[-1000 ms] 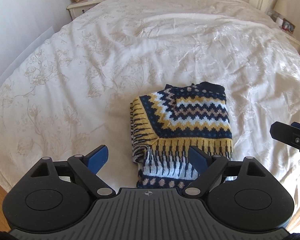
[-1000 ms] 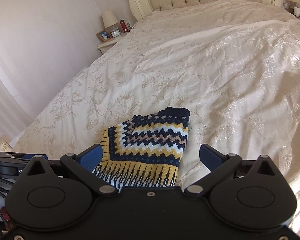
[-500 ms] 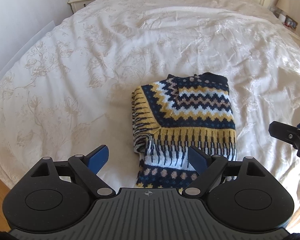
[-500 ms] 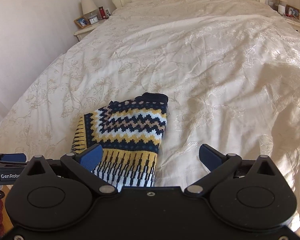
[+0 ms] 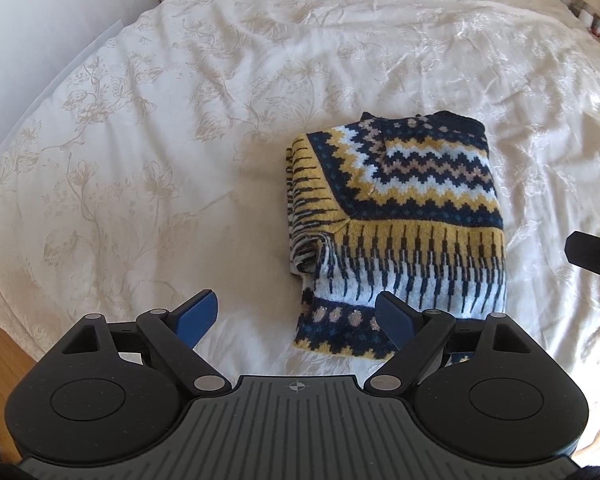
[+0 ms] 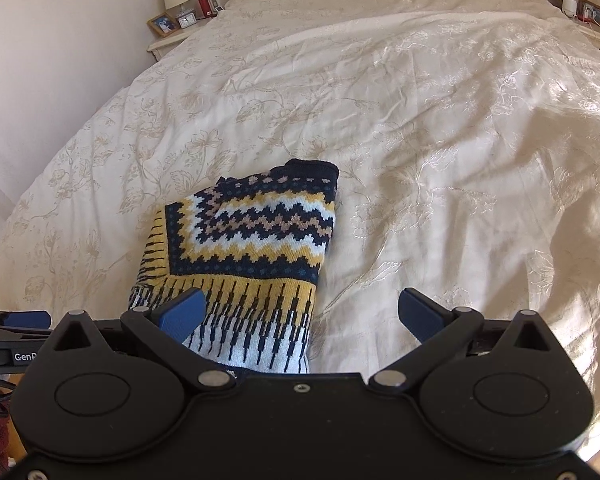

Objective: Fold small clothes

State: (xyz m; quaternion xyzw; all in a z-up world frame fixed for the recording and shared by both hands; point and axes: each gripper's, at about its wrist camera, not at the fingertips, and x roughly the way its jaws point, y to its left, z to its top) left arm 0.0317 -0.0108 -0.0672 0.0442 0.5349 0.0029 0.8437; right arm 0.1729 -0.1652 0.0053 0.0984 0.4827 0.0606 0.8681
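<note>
Wool knit: the sweater (image 5: 396,216) is a thick navy, mustard and white zigzag knit, folded into a compact block.
Place: it lies on the cream floral bedspread (image 5: 148,128) near the foot of the bed, just ahead of both tools.
Weight and feel: by its look it is soft, limp and fairly light; it probably sags wherever it is not supported, and the layers may slide apart if only the top one is lifted.
Grip surface: fuzzy yarn should not slip against the blue pads, though a narrow pinch could stretch or snag the stitches.
Loose spots: a rolled sleeve edge bulges at the near left corner (image 5: 308,252), and a dotted lower layer (image 5: 340,332) sticks out beyond the near edge.
Where to hold: the two near corners, pinching through all layers, seem the best purchase; the dotted layer needs tucking or including.
Left hand-held gripper (image 5: 296,314): jaws spread wide, holding nothing, with its right finger over the near hem.
Right hand-held gripper (image 6: 300,312): jaws also wide apart and empty, its left finger above the striped band and its right finger over bare bedspread.
</note>
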